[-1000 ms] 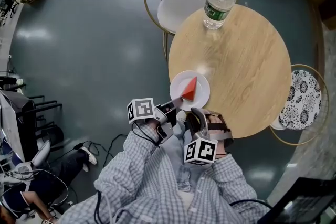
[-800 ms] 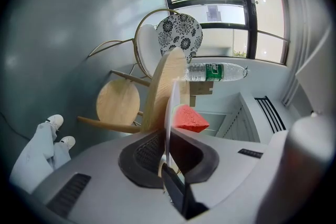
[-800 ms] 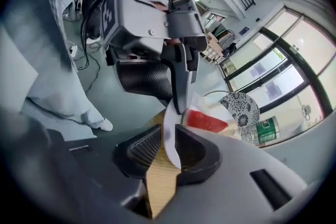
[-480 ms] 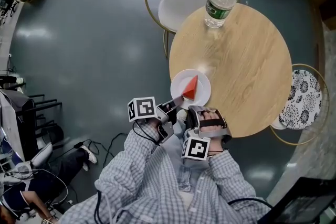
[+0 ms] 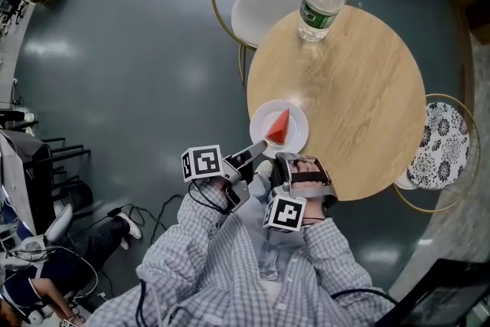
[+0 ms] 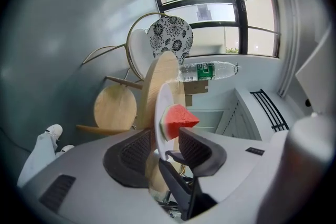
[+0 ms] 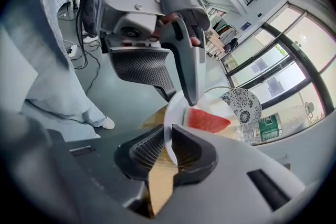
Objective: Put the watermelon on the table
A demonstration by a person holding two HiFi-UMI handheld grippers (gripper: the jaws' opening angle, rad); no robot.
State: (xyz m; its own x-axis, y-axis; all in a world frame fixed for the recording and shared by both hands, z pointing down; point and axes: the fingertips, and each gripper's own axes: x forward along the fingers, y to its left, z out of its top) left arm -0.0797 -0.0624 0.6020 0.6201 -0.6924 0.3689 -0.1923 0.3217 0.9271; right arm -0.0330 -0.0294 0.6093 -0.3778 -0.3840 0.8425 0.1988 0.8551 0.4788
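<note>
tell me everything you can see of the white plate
The round white plate looks smooth, ceramic or plastic. It lies flat at the near left edge of the round light wooden table, bearing a red wedge of watermelon with green rind. The right tongs are shut on its near rim; the left tongs, whose jaws have just been opening, straddle the rim without pressing.

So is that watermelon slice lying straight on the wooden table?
No, the watermelon slice sits on a white plate at the near edge of the round table.
</note>
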